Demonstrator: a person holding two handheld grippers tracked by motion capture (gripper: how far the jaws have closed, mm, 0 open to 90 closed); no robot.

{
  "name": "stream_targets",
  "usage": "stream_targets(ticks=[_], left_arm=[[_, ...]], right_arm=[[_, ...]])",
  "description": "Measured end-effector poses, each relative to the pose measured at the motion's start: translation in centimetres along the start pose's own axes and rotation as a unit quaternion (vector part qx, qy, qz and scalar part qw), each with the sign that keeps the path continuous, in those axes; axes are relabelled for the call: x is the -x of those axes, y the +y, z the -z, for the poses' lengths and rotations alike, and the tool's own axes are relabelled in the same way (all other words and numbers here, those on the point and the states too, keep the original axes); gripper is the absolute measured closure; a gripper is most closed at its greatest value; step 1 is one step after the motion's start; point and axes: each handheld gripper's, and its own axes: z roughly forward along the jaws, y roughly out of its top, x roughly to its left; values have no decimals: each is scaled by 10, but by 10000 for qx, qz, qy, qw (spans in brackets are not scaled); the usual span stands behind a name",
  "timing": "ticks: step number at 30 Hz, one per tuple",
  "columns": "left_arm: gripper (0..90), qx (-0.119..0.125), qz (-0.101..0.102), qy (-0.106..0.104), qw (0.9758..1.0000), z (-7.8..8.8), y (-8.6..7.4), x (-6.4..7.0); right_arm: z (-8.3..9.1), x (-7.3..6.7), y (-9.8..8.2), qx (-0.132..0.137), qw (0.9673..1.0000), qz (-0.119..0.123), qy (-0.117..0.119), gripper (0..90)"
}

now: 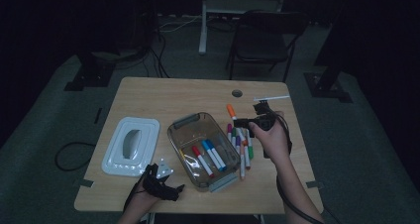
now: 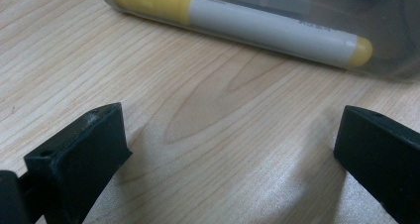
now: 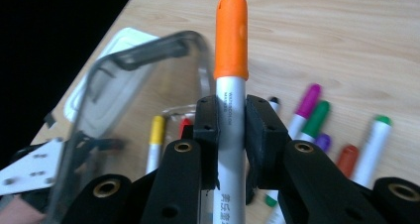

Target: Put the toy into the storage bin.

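Your right gripper has its jaws clamped on the white marker with the orange cap, just right of the clear plastic box. Your left gripper rests with jaws wide apart and empty, near the box's front-left corner. The light wooden table stands in a dark room.

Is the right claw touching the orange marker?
Touching: in the right gripper view, the right claw has both jaws pressed against the orange marker.

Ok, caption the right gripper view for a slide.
Right gripper clamped on an orange-capped marker, above loose markers and the clear container.
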Motion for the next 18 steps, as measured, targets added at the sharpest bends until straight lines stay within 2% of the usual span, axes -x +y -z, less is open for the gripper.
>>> stream_targets(ticks=[1,2,3,10,14,18], left_arm=[[6,-5,-1,-2,10000,0,0,0],[6,-5,-2,-2,10000,0,0,0],[6,-4,-2,-2,10000,0,0,0],[6,-13,-4,-8,10000,0,0,0],[7,-14,-3,-8,10000,0,0,0],[6,-14,-4,-8,10000,0,0,0]], right_arm=[[0,-6,1,-20,10000,49,64,767],[0,-6,1,-20,10000,49,64,767],[-3,-16,2,-64,9997,151,172,767],[-20,-52,4,-297,9973,467,491,767],[-36,-67,0,-283,9964,533,595,767],[-48,-78,-2,-427,9949,616,669,767]])
